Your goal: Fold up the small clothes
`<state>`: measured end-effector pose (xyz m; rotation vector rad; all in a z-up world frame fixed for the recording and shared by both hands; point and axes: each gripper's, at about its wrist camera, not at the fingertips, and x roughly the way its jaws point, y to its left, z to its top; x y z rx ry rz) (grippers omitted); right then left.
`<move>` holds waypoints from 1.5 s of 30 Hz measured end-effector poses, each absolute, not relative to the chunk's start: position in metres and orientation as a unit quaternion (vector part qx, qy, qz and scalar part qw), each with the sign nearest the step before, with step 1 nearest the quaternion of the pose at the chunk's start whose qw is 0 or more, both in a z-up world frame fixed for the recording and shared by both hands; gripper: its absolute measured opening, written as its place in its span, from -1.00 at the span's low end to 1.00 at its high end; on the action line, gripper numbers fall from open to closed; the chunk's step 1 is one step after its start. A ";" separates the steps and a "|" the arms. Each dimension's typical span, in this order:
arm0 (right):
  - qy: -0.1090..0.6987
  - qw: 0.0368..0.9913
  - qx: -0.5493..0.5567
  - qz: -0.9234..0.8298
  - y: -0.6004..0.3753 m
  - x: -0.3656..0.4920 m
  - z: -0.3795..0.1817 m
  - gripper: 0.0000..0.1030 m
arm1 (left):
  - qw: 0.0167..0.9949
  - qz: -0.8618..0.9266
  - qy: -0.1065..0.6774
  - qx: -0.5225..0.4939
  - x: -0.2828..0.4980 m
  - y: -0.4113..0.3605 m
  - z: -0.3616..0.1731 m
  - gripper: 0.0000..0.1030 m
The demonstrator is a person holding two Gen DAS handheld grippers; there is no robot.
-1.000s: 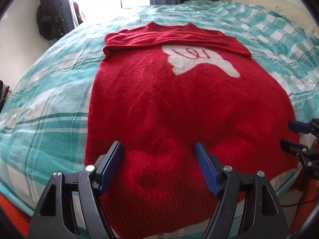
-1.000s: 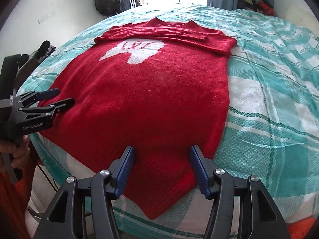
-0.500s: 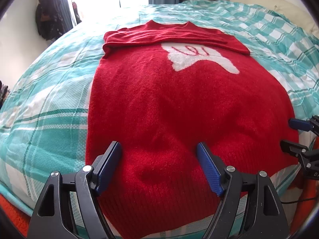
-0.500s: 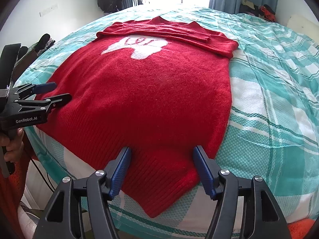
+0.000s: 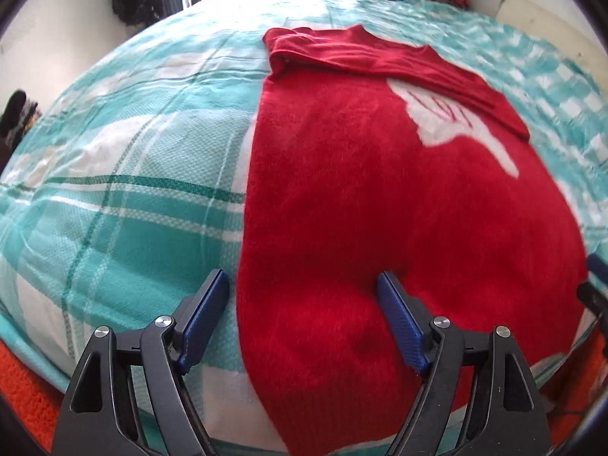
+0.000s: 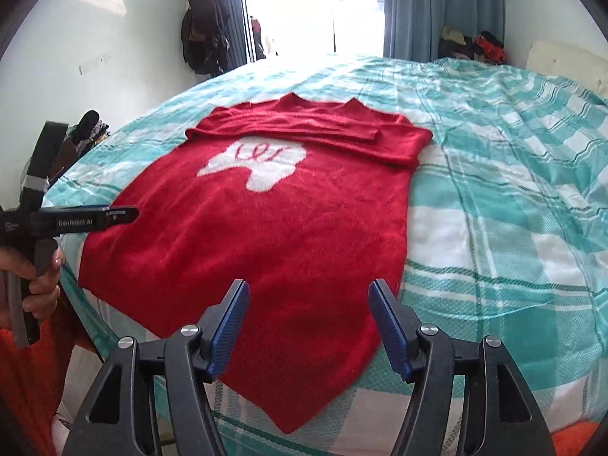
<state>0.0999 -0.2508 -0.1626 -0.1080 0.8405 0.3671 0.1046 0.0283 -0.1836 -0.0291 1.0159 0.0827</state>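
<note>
Right wrist: gripper (image 6: 307, 326) gapes above sweater (image 6: 266, 228) hem.

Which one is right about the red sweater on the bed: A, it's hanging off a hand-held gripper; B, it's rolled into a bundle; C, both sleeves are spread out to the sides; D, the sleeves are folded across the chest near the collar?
D: the fuzzy red knit sweater lies flat on the teal plaid bedspread, its sleeves laid across the top just below the collar.

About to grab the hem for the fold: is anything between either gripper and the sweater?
Nothing visible. The left gripper and right gripper are both open right at the sweater's near hem on the bedspread.
</note>
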 end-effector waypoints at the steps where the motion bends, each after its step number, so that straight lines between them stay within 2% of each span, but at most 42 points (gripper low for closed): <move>1: 0.424 0.886 -0.051 0.179 -0.251 0.103 -0.170 0.26 | 0.873 0.039 0.486 0.014 0.100 0.022 -0.181 0.59; 3: 0.453 0.872 -0.049 0.177 -0.252 0.106 -0.181 0.26 | 0.868 0.035 0.495 0.026 0.095 0.019 -0.175 0.56; 8: 0.457 0.870 -0.050 0.178 -0.252 0.104 -0.186 0.32 | 0.868 0.022 0.491 -0.070 0.114 0.047 -0.143 0.49; 13: 0.459 0.868 -0.050 0.182 -0.251 0.106 -0.188 0.37 | 0.898 0.044 0.428 -0.089 0.210 0.065 -0.093 0.44; 15: 0.460 0.868 -0.045 0.184 -0.252 0.107 -0.188 0.37 | 0.905 0.057 0.413 -0.083 0.258 0.068 -0.085 0.33; 19: 0.463 0.866 -0.037 0.187 -0.254 0.109 -0.189 0.37 | 0.889 0.105 0.439 -0.072 0.334 0.077 -0.108 0.30; 20: 0.464 0.865 -0.036 0.187 -0.254 0.109 -0.189 0.37 | 0.876 0.129 0.461 -0.061 0.345 0.083 -0.125 0.29; 22: 0.465 0.864 -0.035 0.187 -0.254 0.110 -0.189 0.38 | 0.826 0.175 0.534 -0.053 0.360 0.098 -0.174 0.12; 23: 0.467 0.864 -0.035 0.188 -0.254 0.111 -0.190 0.38 | 0.818 0.171 0.545 -0.068 0.358 0.104 -0.190 0.13; 25: 0.469 0.862 -0.033 0.189 -0.254 0.112 -0.191 0.39 | 0.835 0.173 0.519 -0.061 0.347 0.106 -0.187 0.28; 33: 0.461 0.866 -0.025 0.193 -0.258 0.113 -0.186 0.39 | 0.862 0.127 0.486 -0.063 0.289 0.109 -0.137 0.27; 38: 0.390 0.903 -0.005 0.181 -0.266 0.101 -0.152 0.38 | 0.882 0.046 0.468 -0.038 0.217 0.060 -0.121 0.33; 40: 0.379 0.907 0.002 0.185 -0.267 0.099 -0.147 0.39 | 0.880 0.011 0.474 -0.021 0.184 0.033 -0.131 0.45; 41: 0.387 0.903 0.001 0.186 -0.265 0.101 -0.150 0.39 | 0.876 0.002 0.483 -0.010 0.167 0.022 -0.141 0.55; 44: 0.463 0.869 -0.006 0.173 -0.262 0.114 -0.182 0.40 | 0.854 0.019 0.518 0.038 0.136 0.001 -0.180 0.63; 45: 0.487 0.858 -0.009 0.162 -0.263 0.117 -0.194 0.42 | 0.860 0.033 0.506 0.046 0.126 0.000 -0.183 0.76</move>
